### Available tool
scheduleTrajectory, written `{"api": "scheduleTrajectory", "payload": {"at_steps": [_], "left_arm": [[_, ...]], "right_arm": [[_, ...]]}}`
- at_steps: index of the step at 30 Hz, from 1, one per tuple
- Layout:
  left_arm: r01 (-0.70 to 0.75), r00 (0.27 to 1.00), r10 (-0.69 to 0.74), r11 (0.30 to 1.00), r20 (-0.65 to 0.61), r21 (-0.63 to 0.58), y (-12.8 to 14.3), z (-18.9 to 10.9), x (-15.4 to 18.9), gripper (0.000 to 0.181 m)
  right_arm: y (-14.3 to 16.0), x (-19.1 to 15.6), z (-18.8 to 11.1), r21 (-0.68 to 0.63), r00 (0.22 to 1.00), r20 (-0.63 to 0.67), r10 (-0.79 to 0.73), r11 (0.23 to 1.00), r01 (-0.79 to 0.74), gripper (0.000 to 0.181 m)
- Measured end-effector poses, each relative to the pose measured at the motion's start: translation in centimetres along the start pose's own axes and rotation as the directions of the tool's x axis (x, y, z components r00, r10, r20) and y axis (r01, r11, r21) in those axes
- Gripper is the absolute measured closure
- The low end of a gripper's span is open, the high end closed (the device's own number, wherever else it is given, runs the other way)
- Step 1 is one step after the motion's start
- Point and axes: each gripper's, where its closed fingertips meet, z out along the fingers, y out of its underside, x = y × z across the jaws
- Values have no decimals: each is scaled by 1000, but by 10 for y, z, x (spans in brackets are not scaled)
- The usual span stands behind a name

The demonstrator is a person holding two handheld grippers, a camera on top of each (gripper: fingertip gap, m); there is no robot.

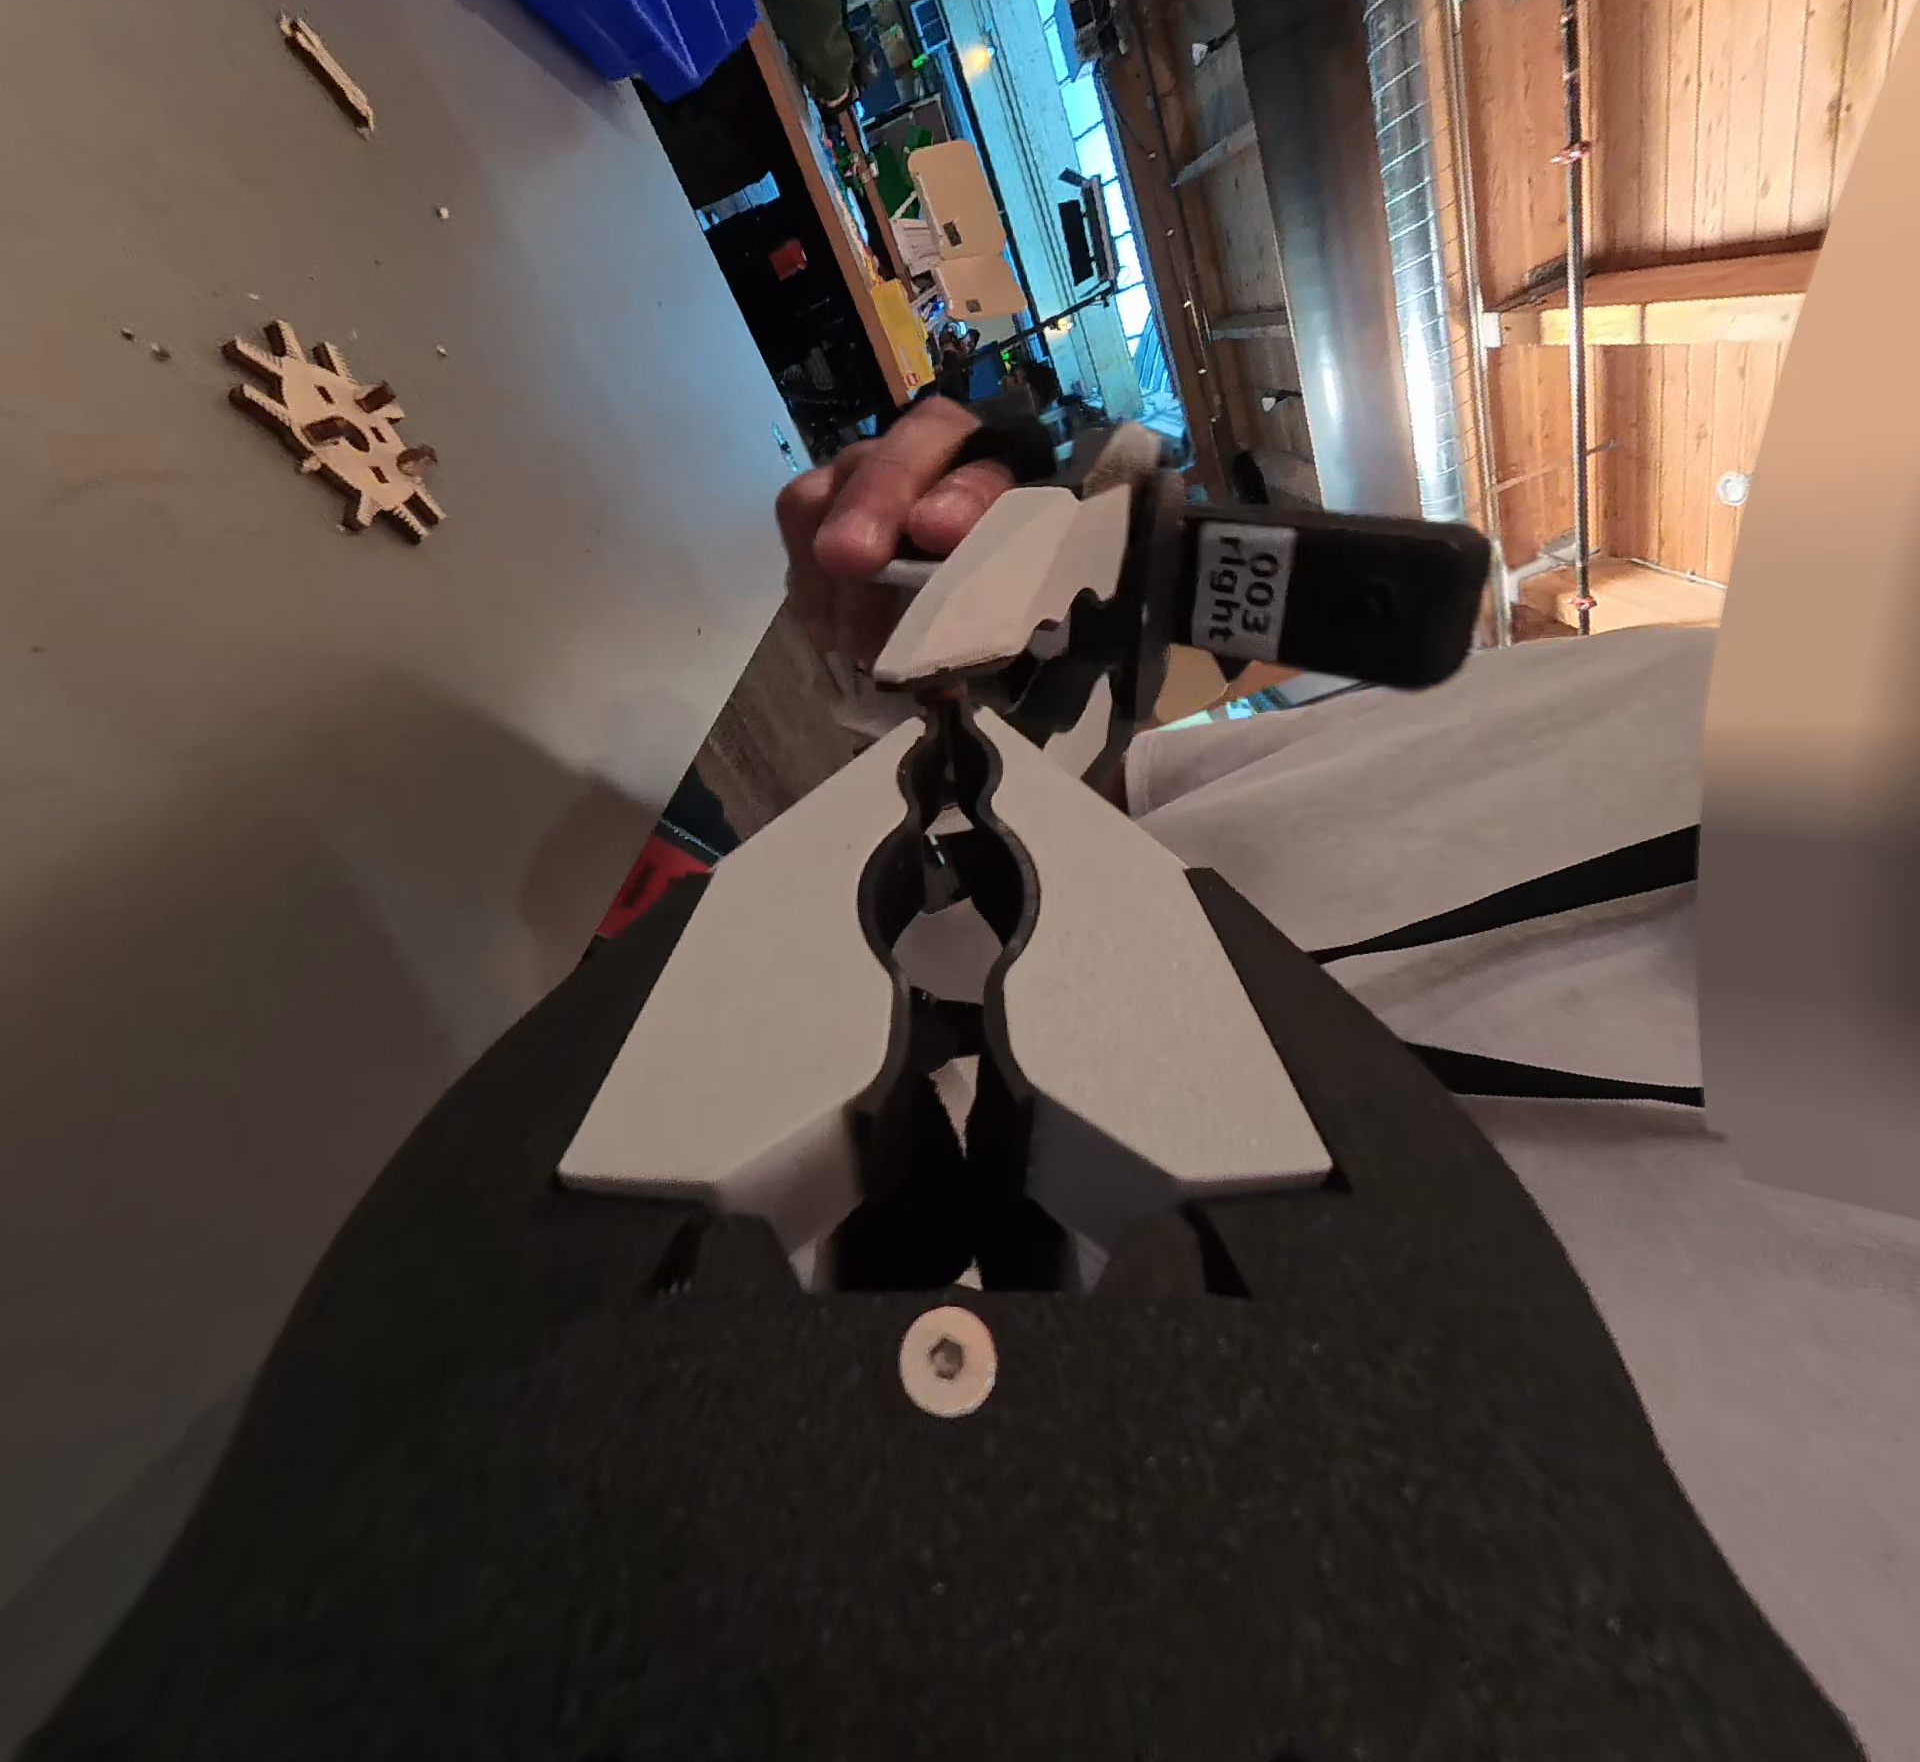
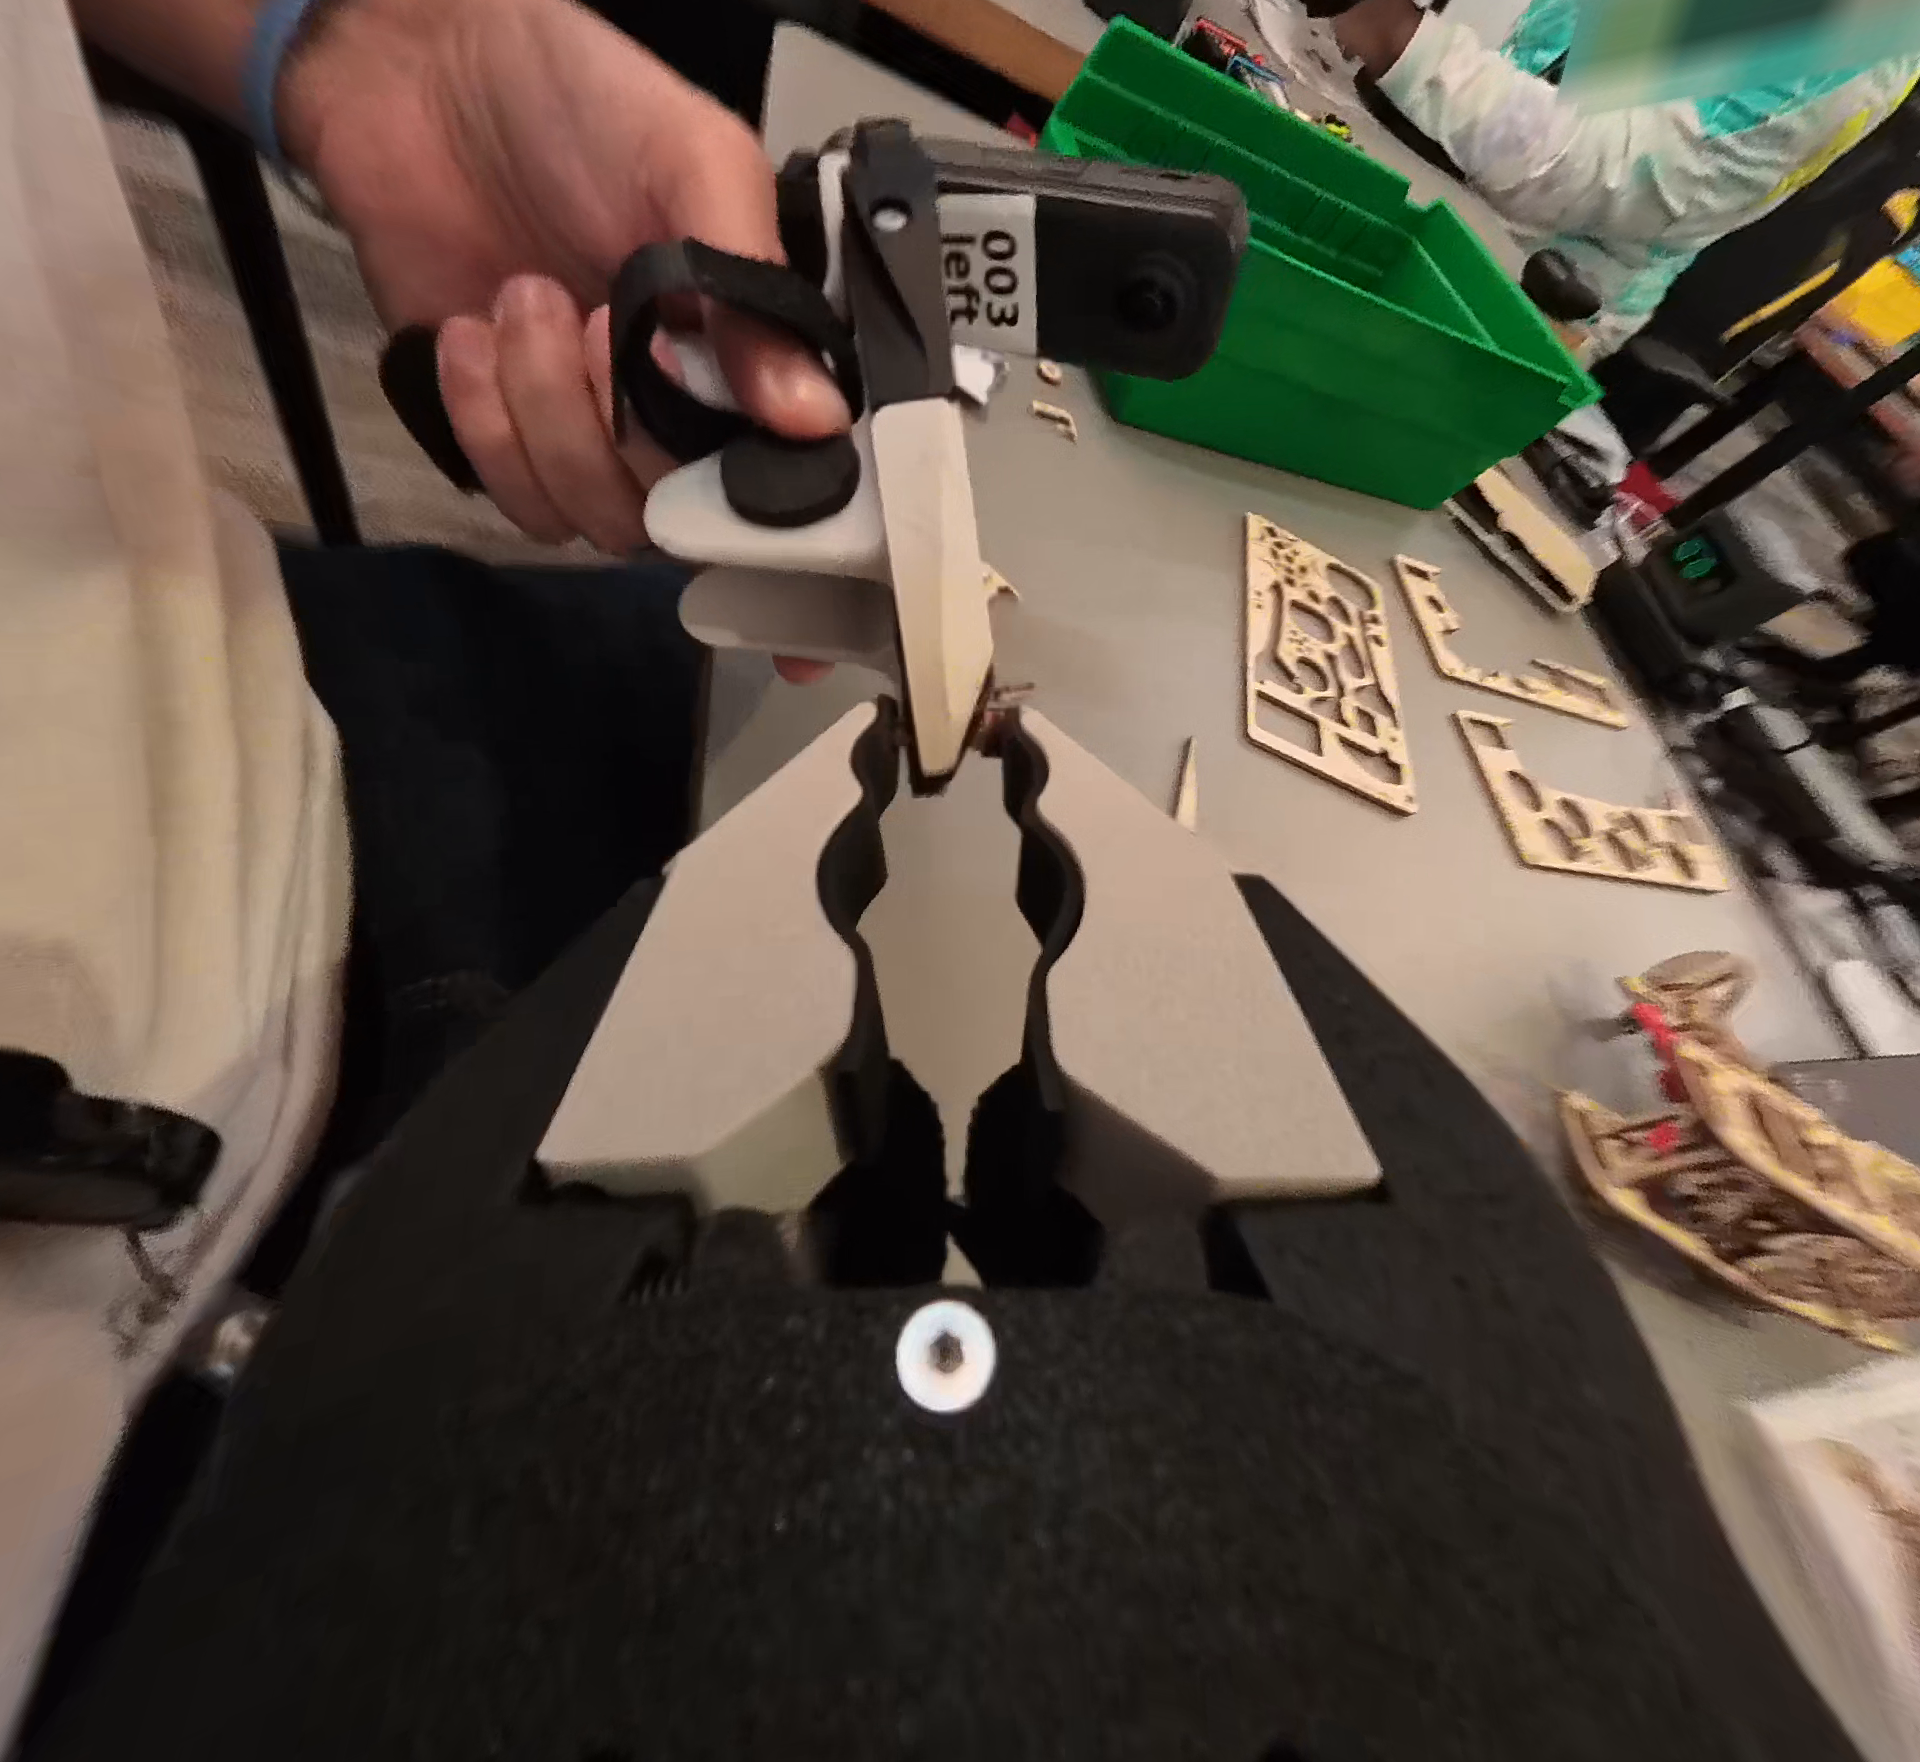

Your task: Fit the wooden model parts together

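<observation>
— Where's the part we're fitting?

— Right at the tips. The left gripper (image 1: 948, 725) has its jaws drawn together on a thin dark sliver of wood (image 1: 948, 756), which runs lengthwise down the narrow gap between them, its long axis along the fingers.

— And the right gripper (image 2: 951, 736)?

— Nose to nose with it, both held up off the desk (image 2: 1091, 569). Its jaws stand apart, and the left gripper's tip sits edge-on in the gap between them. A small bit of wood (image 2: 1000, 710) shows just inside its right-hand fingertip (too small and blurred to say whether that finger is pressing on it).

— So which way does the push go?

— My guess is straight ahead along the left jaws, into the right jaws' gap. The two grippers cross at a steep angle, so the sliver's length has to line up with whatever slot waits there; I can't see the slot itself.

— Anything spare nearby?

— A spoked wooden part (image 1: 332, 434) lies on the desk well off to the left of the left jaws, and cut-out sheets (image 2: 1330, 663) lie ahead and to the right of the right jaws. Neither is within reach of the tips now.
</observation>
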Motion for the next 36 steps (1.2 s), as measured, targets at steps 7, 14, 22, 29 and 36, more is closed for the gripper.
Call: {"api": "scheduleTrajectory", "payload": {"at_steps": [7,14,22,29,36], "left_arm": [[-406,882,438,894,177,-189,-8,-14,-5,181],[-692,422,901,393,101,-606,9,-13,-22,181],[-700,390,921,291,-8,-652,12,-6,-18,181],[-681,373,924,209,-87,-702,20,-5,-22,181],[-690,370,927,317,59,-651,-11,-9,-24,160]], "right_arm": [[-5,14,-34,118,854,229,467,858,-501,144],[2,3,-26,15,786,298,542,820,-572,164],[-3,-9,-24,29,799,340,495,844,-535,166],[2,-13,-21,-8,836,324,442,886,-464,174],[19,14,-29,2,868,214,449,888,-460,174]]}}
